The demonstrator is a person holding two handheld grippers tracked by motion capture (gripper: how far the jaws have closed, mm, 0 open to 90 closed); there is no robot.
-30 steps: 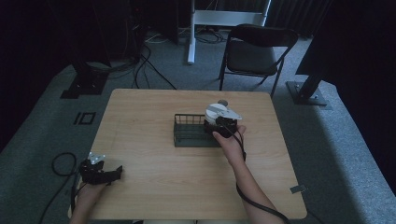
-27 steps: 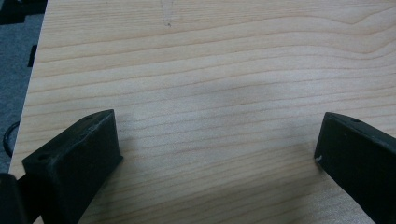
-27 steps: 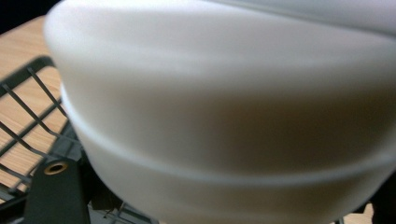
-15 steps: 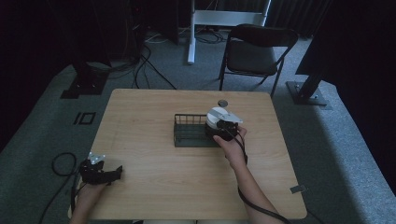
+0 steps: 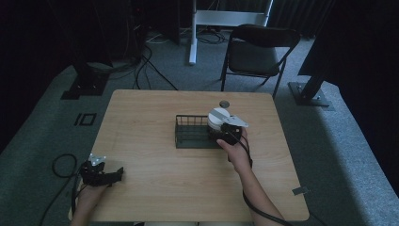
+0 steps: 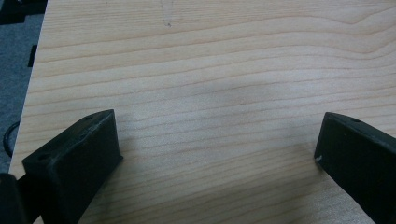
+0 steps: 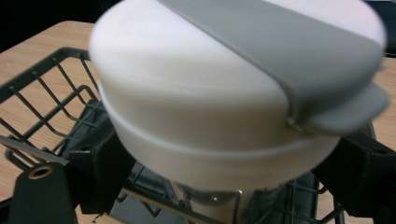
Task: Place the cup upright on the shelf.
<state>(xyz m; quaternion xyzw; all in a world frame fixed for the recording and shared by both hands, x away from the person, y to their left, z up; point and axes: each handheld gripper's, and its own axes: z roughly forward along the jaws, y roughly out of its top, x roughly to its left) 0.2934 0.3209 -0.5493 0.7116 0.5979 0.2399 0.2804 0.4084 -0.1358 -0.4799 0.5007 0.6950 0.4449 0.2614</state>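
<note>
Resting at the near left corner of the desk (image 5: 155, 188), the left gripper (image 5: 101, 175) was held by the person's left hand (image 5: 87, 197), with its cable looped over the carpet beside the desk's left edge. Its jaws were seen spread wide apart in the left gripper view, with nothing but bare wood between them. Farther in, right of the middle of the desk, the person's right hand (image 5: 236, 153) was wrapped around the right gripper (image 5: 225, 134), which was pointed at the right end of a dark wire basket (image 5: 190, 133). A white round container with a grey lid band (image 7: 243, 79) was gripped between its jaws, one jaw pressed to each side of the body, and was held over the basket's right end; whether it touched the wires could not be told. A small round dark object (image 5: 224, 103) lay on the desk just beyond. A black folding chair (image 5: 259, 52) stood on the floor past the far edge.
</note>
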